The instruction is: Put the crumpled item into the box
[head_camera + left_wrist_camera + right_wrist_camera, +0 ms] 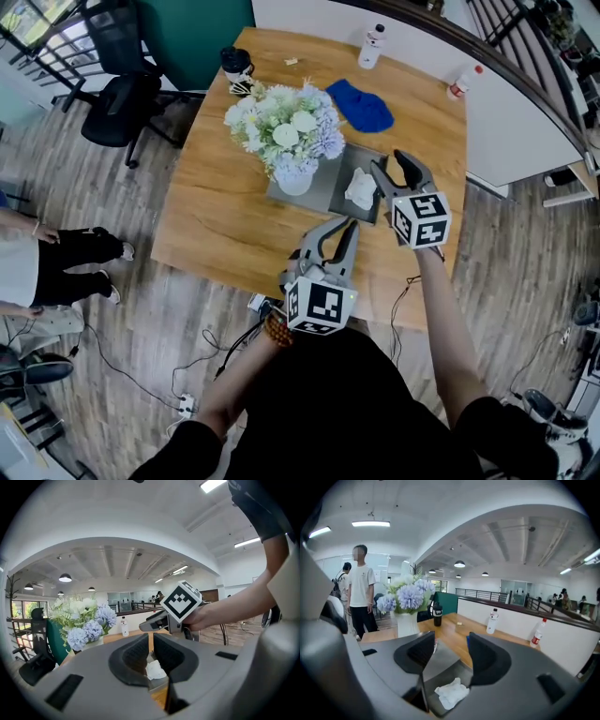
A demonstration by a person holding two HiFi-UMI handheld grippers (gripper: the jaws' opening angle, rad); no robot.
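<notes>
- Lying in the grey box (342,169) on the table (216,187): white crumpled item (361,190), untouched.
- Right gripper (391,167) above the box, jaws wide apart, empty.
- Left gripper (339,230) near the table edge, jaws slightly apart, empty.

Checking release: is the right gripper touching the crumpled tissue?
Apart. The right gripper view shows the right gripper open with bare pads, and the tissue lying loose in the grey box below them, clear space between.
</notes>
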